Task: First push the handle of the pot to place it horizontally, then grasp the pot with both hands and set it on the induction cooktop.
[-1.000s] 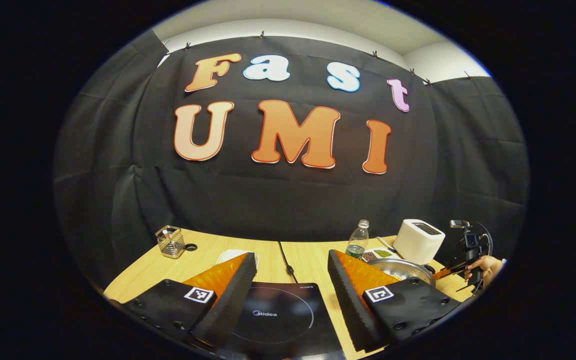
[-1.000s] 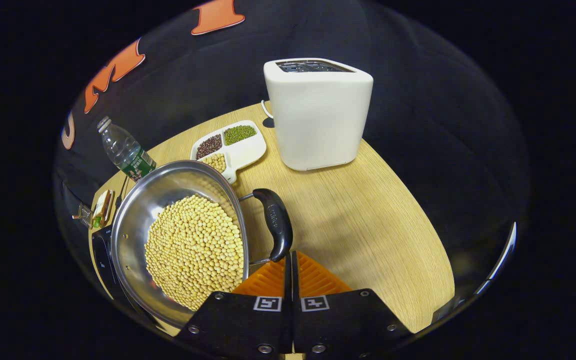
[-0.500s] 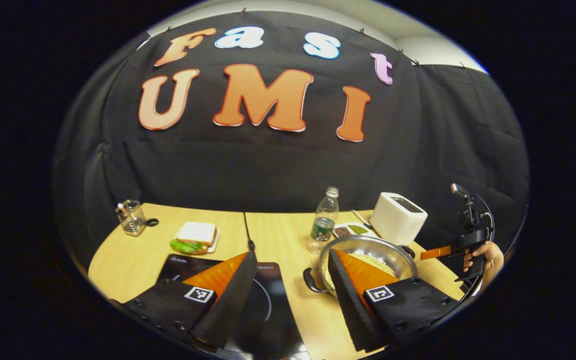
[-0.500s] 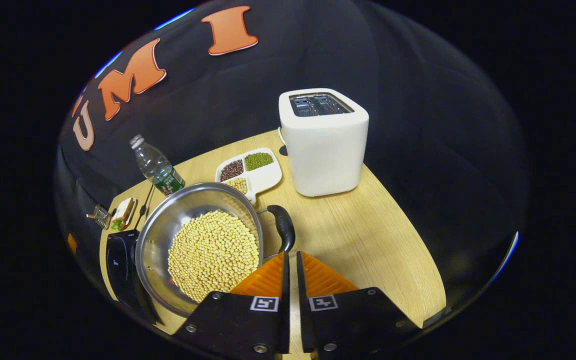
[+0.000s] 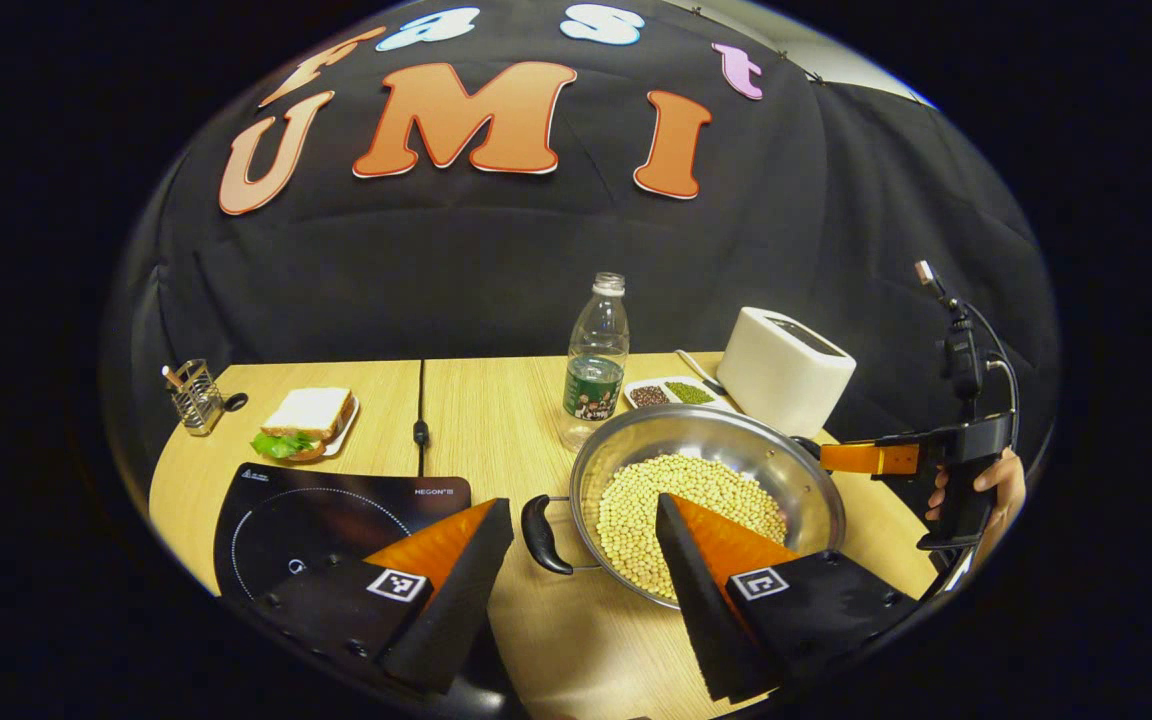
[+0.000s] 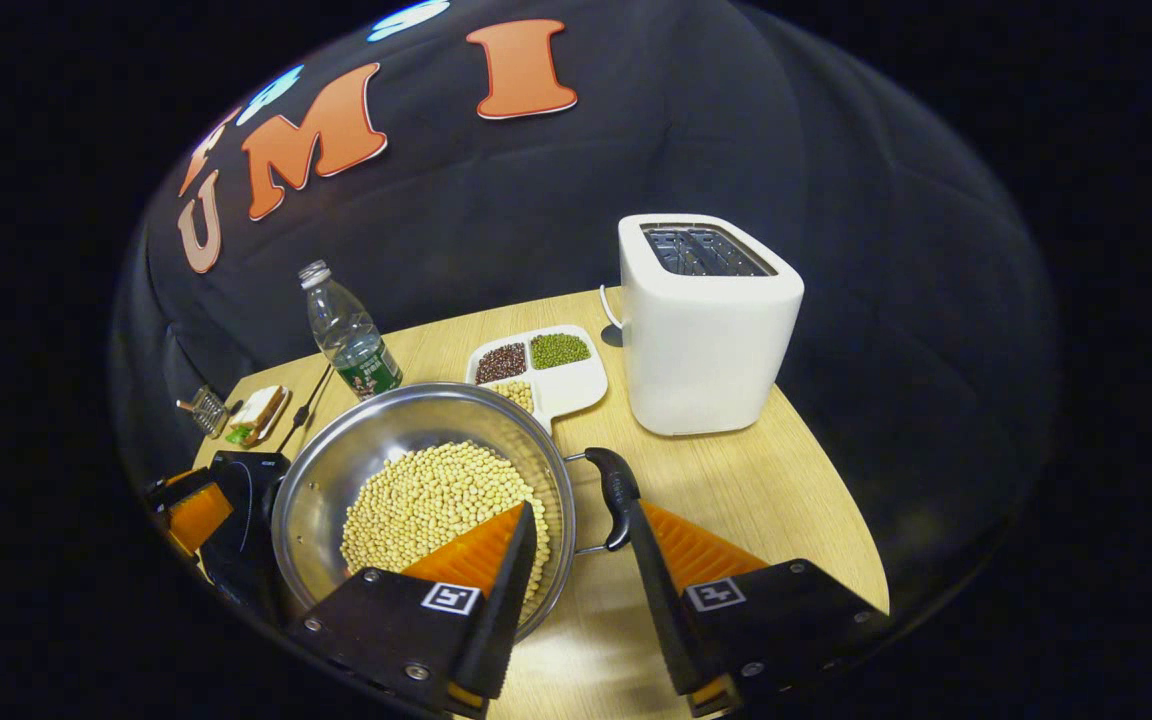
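While both tongs sit spread wide, nothing is gripped. The left tongs (image 5: 584,520) hang over the near edge of the tabletop (image 5: 496,400), one finger above the induction cooktop (image 5: 286,510), the other over the pot's rim. The right tongs (image 6: 581,525) straddle the pot's right side handle (image 6: 621,495), a curved black loop on two thin wire arms, without touching it as far as I can tell.

The pot (image 6: 416,440) is a shiny round steel bowl shape, sitting on the pale wood-grain tabletop just right of the cooktop, not on it. It's loaded with small round yellow beans (image 6: 426,495). Its other black handle (image 5: 538,520) lies between the left fingers.

The cooktop is a flat glossy black slab with a thin printed circle. Behind the pot: a clear ribbed plastic bottle (image 5: 594,365), a white divided dish (image 6: 546,375) of beans, and a smooth white boxy toaster (image 6: 706,320).
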The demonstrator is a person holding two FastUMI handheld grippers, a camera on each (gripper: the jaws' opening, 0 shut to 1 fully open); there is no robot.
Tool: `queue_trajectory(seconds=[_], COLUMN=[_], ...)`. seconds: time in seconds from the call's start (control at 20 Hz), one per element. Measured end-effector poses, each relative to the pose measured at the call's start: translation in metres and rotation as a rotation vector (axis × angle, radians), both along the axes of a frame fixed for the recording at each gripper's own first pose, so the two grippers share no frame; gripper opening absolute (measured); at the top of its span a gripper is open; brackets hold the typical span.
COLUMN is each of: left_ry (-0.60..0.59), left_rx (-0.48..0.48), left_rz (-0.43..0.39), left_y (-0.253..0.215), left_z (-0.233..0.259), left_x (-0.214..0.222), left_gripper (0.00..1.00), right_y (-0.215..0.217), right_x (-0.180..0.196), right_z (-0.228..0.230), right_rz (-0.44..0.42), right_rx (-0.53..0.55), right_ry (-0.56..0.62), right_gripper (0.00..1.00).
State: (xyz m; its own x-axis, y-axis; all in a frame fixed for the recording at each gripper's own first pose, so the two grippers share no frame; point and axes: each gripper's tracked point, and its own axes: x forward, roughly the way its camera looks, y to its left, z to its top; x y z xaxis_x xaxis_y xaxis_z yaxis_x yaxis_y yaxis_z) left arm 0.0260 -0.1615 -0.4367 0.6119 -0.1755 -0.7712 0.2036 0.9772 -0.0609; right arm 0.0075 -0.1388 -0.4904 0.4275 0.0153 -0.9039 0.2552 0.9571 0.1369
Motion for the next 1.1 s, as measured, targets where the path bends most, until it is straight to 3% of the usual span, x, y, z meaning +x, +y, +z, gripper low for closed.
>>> queue_trajectory(seconds=[0.1,0.3,0.85,1.05,1.1], left_ry=[0.017,0.063,0.121,0.135,0.136], left_rx=[0.038,0.082,0.126,0.152,0.162], left_rz=[0.010,0.036,0.048,0.050,0.053], left_y=[0.002,0.007,0.010,0.010,0.011], left_z=[-0.022,-0.057,-0.109,-0.117,-0.119], left_x=[0.002,0.004,0.015,0.017,0.019], left_gripper=[0.95,0.95,0.96,0.85,0.88], right_y=[0.000,0.001,-0.002,0.000,0.000], right_x=[0.002,0.004,0.009,0.013,0.013], right_z=[-0.007,-0.018,-0.057,-0.059,-0.059], right_rz=[0.020,0.043,0.106,0.128,0.124], right_rx=[-0.017,-0.042,-0.136,-0.152,-0.146], right_ry=[0.005,0.014,0.080,0.096,0.099], right_gripper=[0.71,0.81,0.81,0.76,0.76])
